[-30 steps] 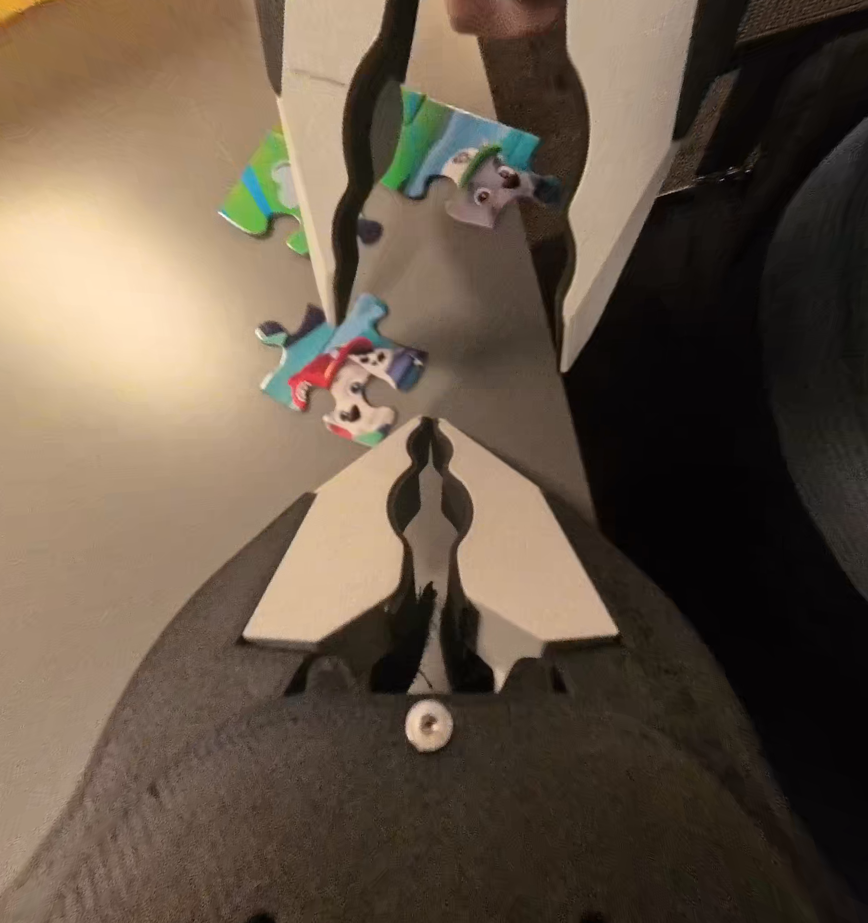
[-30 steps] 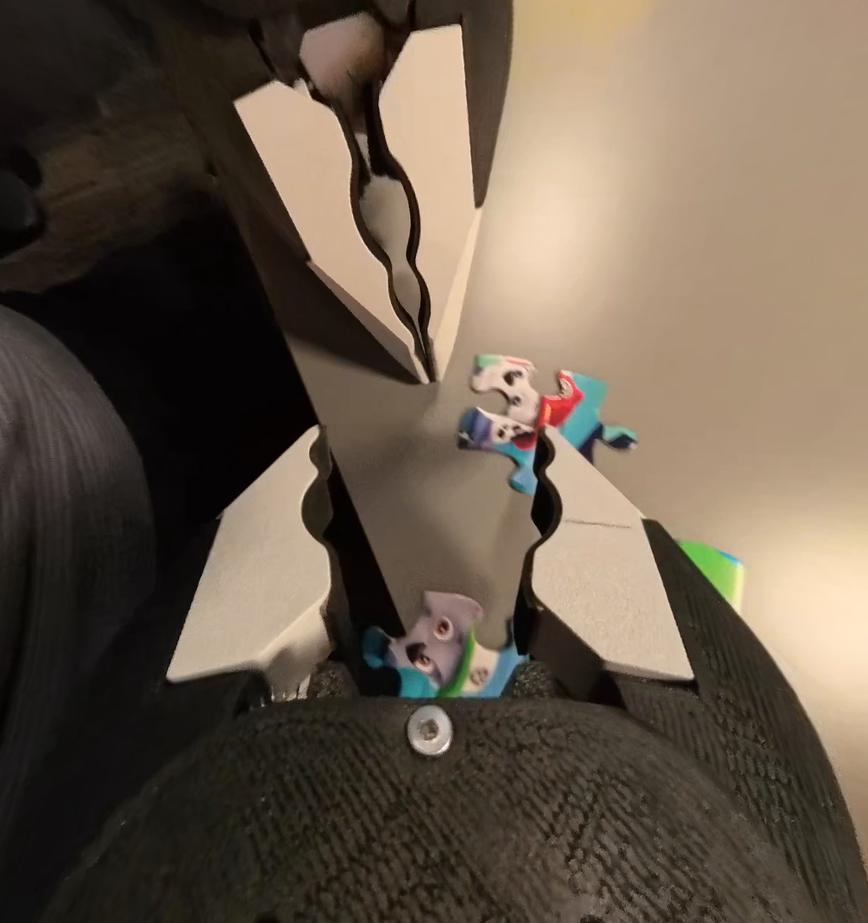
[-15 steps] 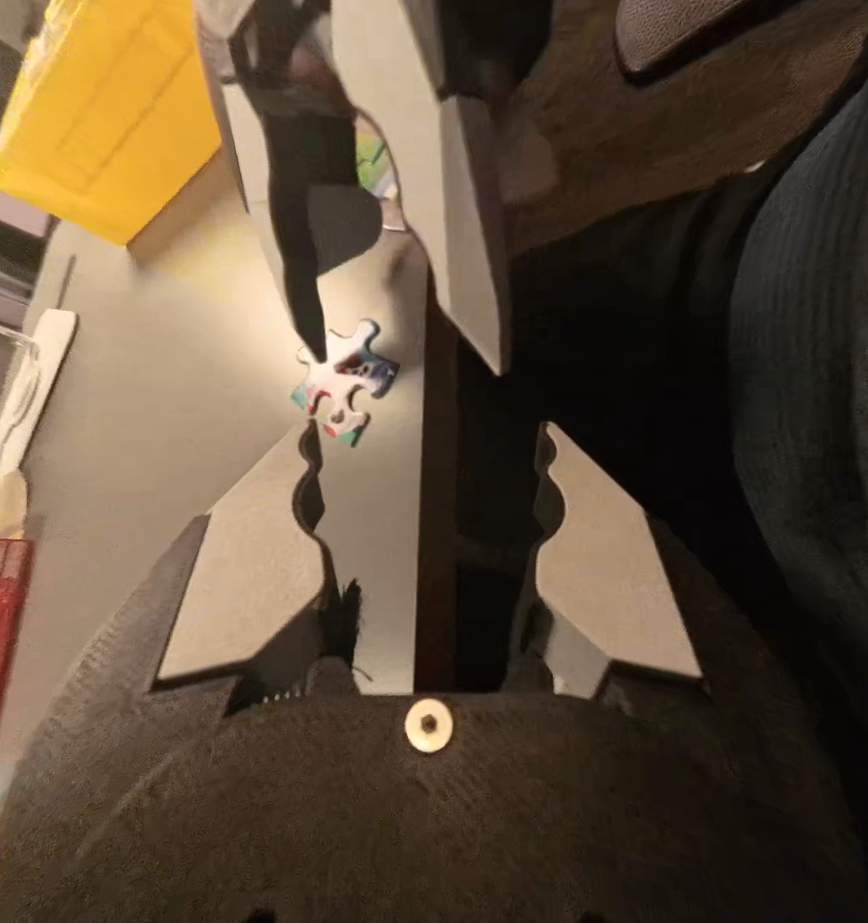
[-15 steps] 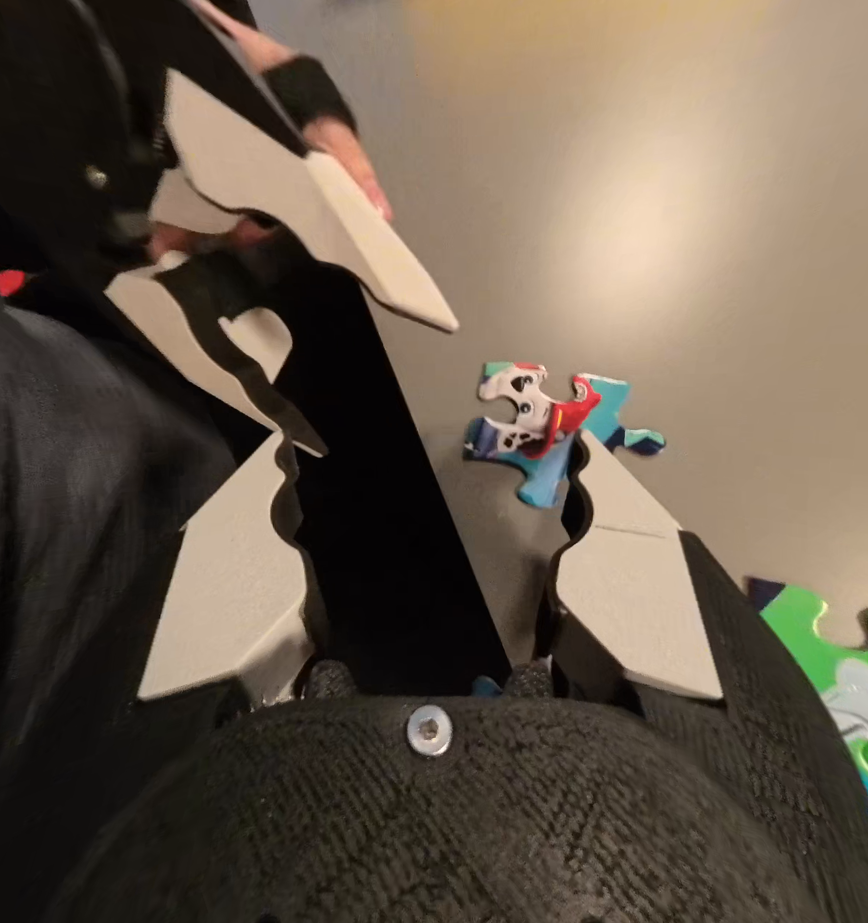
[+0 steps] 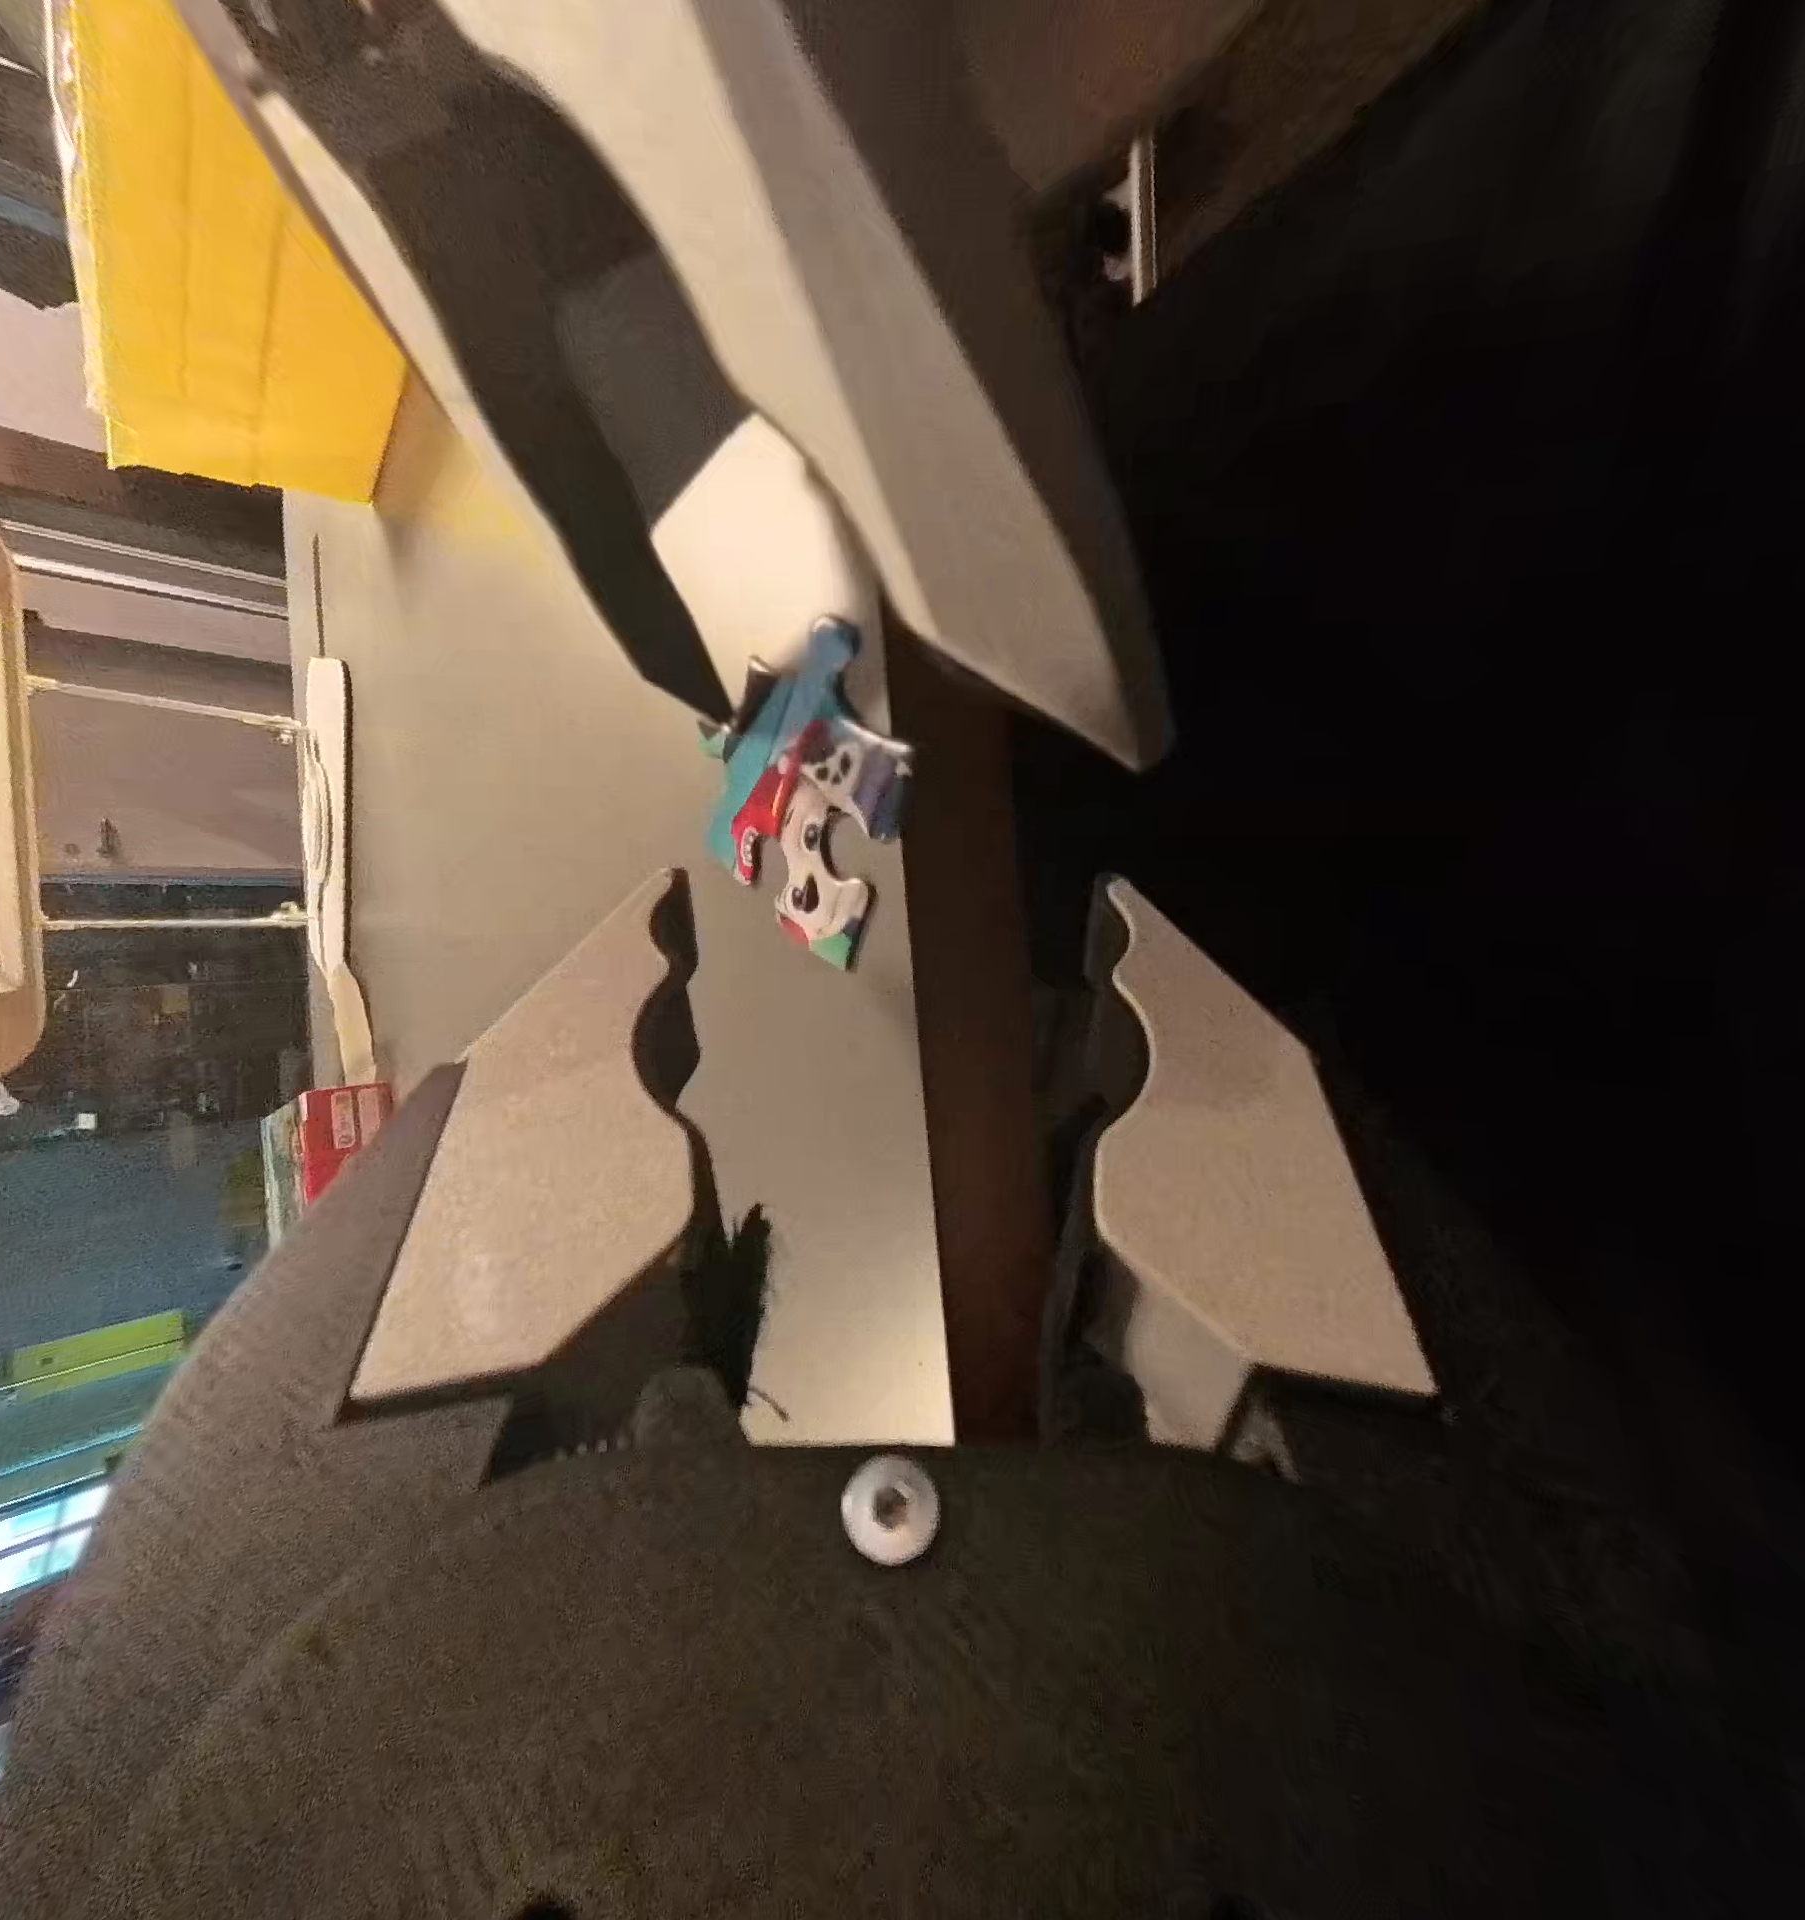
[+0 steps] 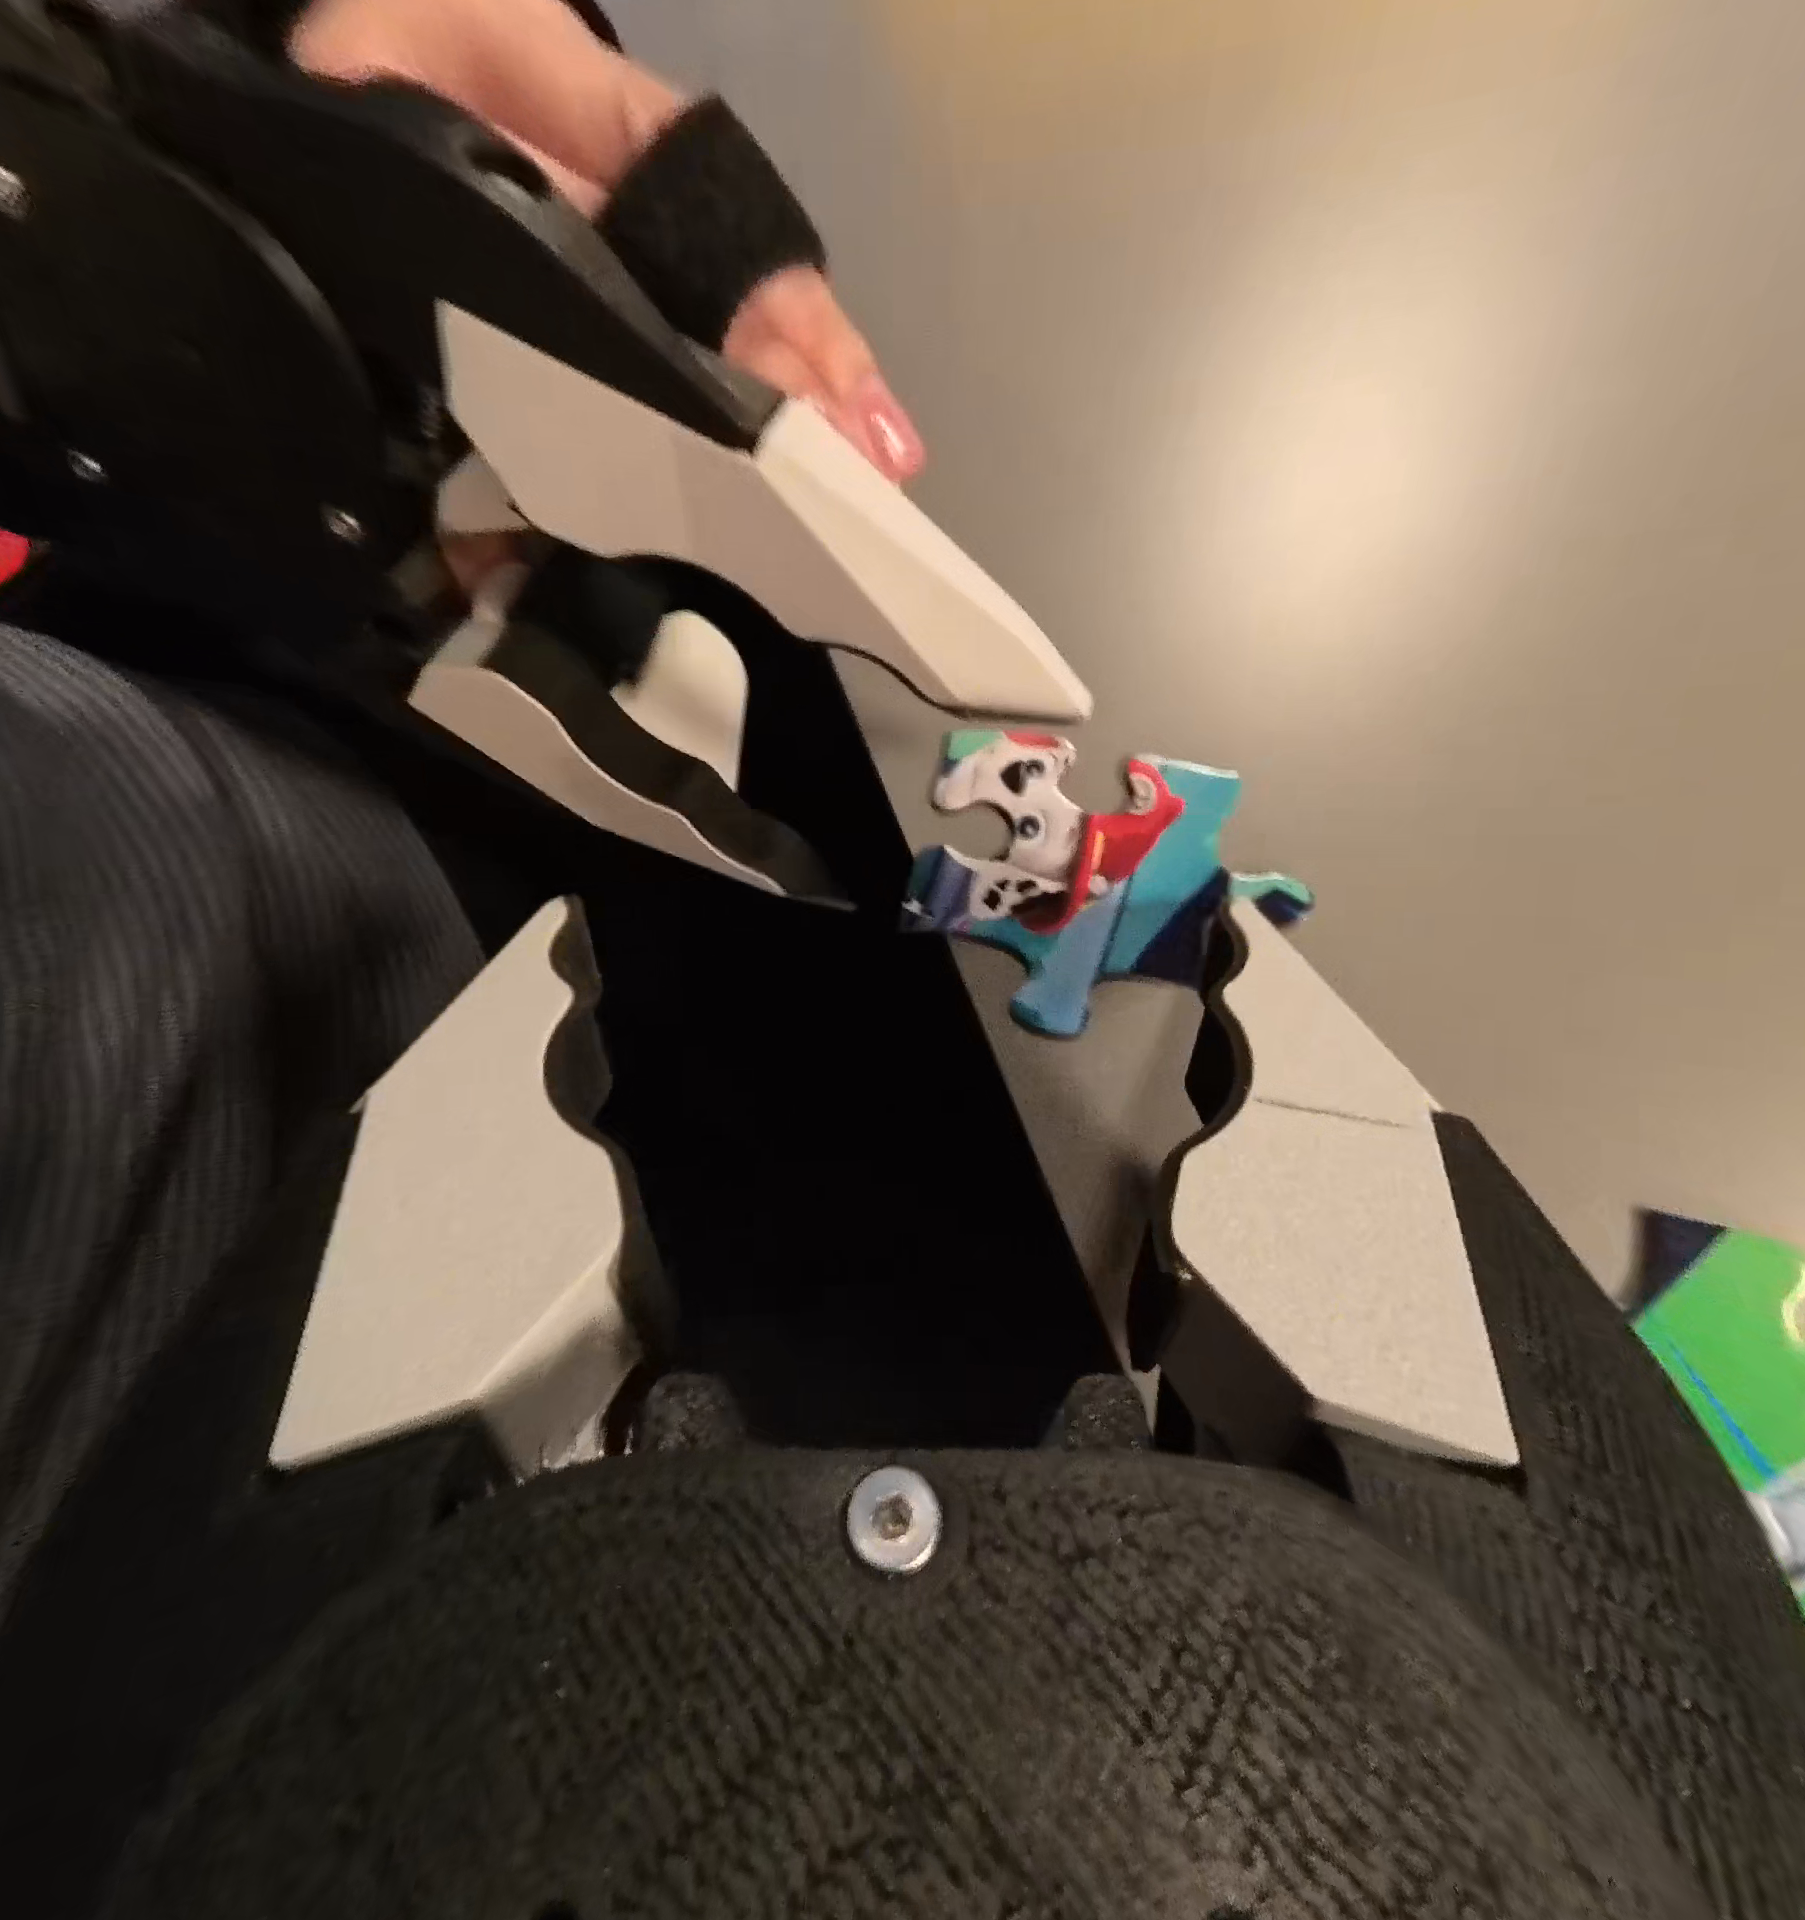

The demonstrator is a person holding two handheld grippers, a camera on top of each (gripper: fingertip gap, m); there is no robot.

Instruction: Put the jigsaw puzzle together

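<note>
A puzzle piece with a spotted white dog in a red hat lies flat on the grey table, close to its edge. My left gripper is open and empty, just short of the piece, with one finger over the table and the other past the edge. The right wrist view shows the same piece with the left gripper's upper finger hovering above it. My right gripper is open and empty, straddling the table edge. Its right fingertip is at the piece's far side.
A yellow box stands at the table's far end, with a red box and a white object along the far edge. Green puzzle pieces lie to the right. A gloved hand and dark trousers are on the left. Less than 4 cm separates the two grippers' tips.
My left gripper went from shut to open. Both grippers swung to the table edge and closed in on the dog piece from opposite sides. The right gripper's fingers spread wider.
</note>
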